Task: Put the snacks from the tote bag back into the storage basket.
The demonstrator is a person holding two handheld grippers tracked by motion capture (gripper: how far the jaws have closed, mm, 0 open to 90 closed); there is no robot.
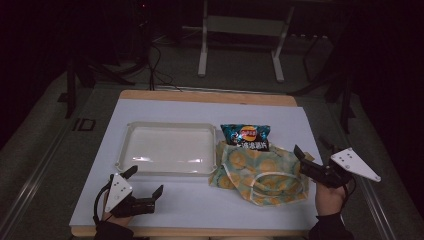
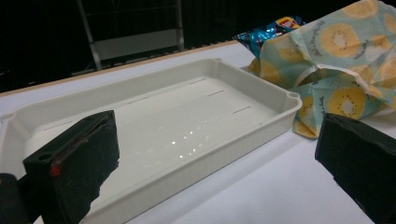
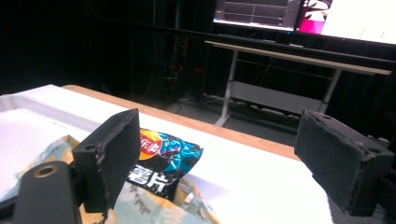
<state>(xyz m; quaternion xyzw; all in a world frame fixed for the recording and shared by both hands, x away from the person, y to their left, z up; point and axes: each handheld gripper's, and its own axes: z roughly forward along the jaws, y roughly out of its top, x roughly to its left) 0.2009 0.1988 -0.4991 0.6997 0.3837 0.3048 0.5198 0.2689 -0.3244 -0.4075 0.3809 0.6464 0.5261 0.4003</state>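
Chip bag bottom was tucked under the fruit-print bag, lower part hidden. In right tool view, print on chip bag was too blurry to read. Tray was cut off at left edge in left tool view.

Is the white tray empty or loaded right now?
Empty. The white tray shows only bare, glossy floor; the chip bag and patterned bag lie beside it.

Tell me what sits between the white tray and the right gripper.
In the high view, the crumpled kiwi-print bag lies between the white tray and the open right gripper, with the chip packet at its far edge.
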